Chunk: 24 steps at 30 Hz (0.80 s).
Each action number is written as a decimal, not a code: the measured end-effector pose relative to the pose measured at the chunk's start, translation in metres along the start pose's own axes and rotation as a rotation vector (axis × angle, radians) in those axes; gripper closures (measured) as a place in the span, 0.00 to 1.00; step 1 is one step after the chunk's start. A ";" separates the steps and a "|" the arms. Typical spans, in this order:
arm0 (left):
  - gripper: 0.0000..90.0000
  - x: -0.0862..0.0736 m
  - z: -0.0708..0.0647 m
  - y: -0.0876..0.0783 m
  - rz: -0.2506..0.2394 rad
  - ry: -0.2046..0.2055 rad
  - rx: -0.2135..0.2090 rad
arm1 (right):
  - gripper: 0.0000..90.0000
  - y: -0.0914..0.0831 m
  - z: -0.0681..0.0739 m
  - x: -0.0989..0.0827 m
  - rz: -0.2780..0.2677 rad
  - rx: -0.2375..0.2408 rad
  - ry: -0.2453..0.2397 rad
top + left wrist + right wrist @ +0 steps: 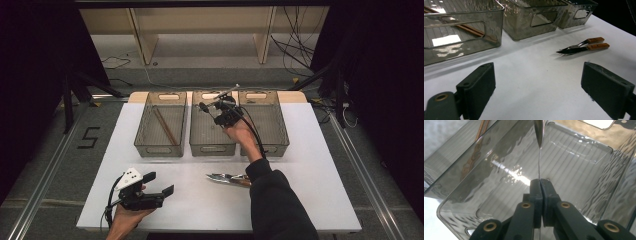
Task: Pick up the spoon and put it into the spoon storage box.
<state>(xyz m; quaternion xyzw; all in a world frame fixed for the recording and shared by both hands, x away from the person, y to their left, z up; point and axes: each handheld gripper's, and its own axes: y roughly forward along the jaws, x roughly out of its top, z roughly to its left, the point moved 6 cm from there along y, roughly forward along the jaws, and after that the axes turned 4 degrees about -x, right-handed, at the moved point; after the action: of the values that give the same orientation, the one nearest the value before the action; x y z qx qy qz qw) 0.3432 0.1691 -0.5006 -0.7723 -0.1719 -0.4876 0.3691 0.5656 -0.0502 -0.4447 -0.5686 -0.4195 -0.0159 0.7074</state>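
Note:
Over the middle clear bin, my right gripper is shut on a thin metal utensil. In the right gripper view the jaws pinch its narrow stem, and the utensil reaches forward over the ribbed floor of the bin. My left gripper stands open just above the table's near left, nothing between its pads. Two wooden-handled pieces of cutlery lie side by side on the white table; they show as cutlery ahead of the left jaws.
Three clear bins stand in a row at the table's far side. The left bin holds wooden chopsticks; the right bin looks bare. The white table ends close behind the left hand. Cables and shelf legs lie beyond the bins.

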 end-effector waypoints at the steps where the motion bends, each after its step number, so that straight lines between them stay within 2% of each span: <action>1: 0.13 0.000 0.000 0.000 0.001 0.001 0.000 | 0.94 0.001 0.000 0.000 -0.003 0.003 -0.001; 3: 0.13 0.000 0.000 0.000 0.000 -0.001 0.000 | 0.74 0.000 0.002 0.001 -0.005 0.040 0.003; 5: 0.13 0.000 0.000 0.000 0.001 0.000 0.000 | 0.67 -0.001 0.003 0.000 -0.001 0.054 -0.002; 10: 0.13 0.000 -0.001 0.000 -0.001 0.001 -0.002 | 0.60 -0.008 0.004 -0.001 -0.014 0.076 -0.011; 17: 0.13 0.000 -0.001 0.000 -0.002 -0.001 -0.001 | 0.49 -0.029 0.013 -0.005 -0.056 0.125 -0.070; 24: 0.13 0.000 -0.001 0.001 0.001 0.003 -0.001 | 0.43 -0.050 0.023 -0.021 -0.089 0.167 -0.136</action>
<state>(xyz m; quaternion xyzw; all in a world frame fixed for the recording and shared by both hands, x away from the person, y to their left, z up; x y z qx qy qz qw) 0.3429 0.1682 -0.5010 -0.7718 -0.1707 -0.4887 0.3693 0.5138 -0.0583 -0.4178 -0.4884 -0.4913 0.0265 0.7207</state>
